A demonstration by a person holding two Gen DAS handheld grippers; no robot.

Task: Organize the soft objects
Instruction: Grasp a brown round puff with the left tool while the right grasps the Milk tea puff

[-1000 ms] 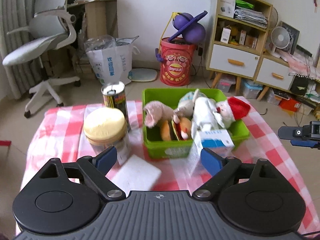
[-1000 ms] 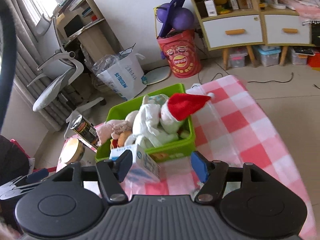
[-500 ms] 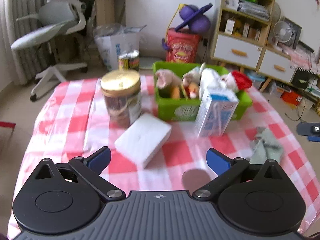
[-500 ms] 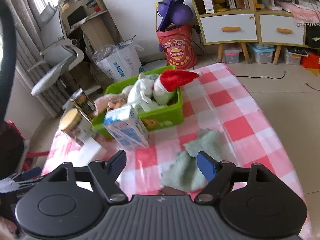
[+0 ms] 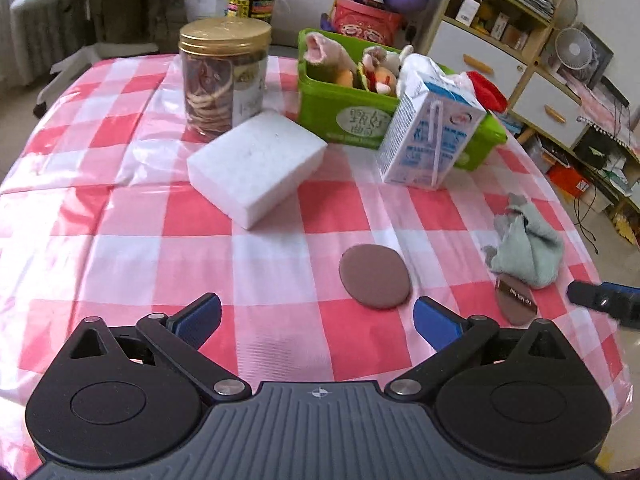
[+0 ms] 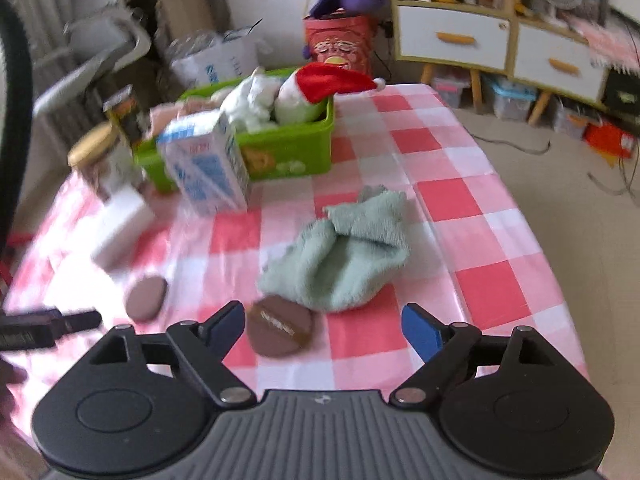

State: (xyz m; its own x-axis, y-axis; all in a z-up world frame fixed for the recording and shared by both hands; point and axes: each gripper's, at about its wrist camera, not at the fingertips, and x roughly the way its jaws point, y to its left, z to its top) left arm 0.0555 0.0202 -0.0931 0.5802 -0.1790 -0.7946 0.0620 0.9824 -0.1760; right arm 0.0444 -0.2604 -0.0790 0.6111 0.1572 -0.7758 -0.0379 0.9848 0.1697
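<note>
A green bin (image 5: 336, 108) (image 6: 288, 148) at the table's far side holds several plush toys and a red Santa hat (image 6: 332, 80). On the checked cloth lie a white foam block (image 5: 256, 164) (image 6: 120, 224), a crumpled pale green cloth (image 5: 528, 248) (image 6: 348, 264) and two brown round pads (image 5: 374, 276) (image 6: 276, 330). My left gripper (image 5: 316, 316) is wide open above the cloth, just short of one brown pad. My right gripper (image 6: 322, 326) hangs over the green cloth and the other pad; its jaws are opening, with nothing pressed between them.
A milk carton (image 5: 428, 136) (image 6: 208, 168) stands in front of the bin. A gold-lidded jar (image 5: 224, 76) and a tin can (image 5: 252, 2) stand at the back left. The table edge drops to the floor on the right (image 6: 560, 240). A shelf unit (image 6: 480, 20) lies beyond.
Both grippers have come down and drawn back toward the near side of the table, so the foam block, green cloth and brown pads now show. Both pairs of jaws stand wider.
</note>
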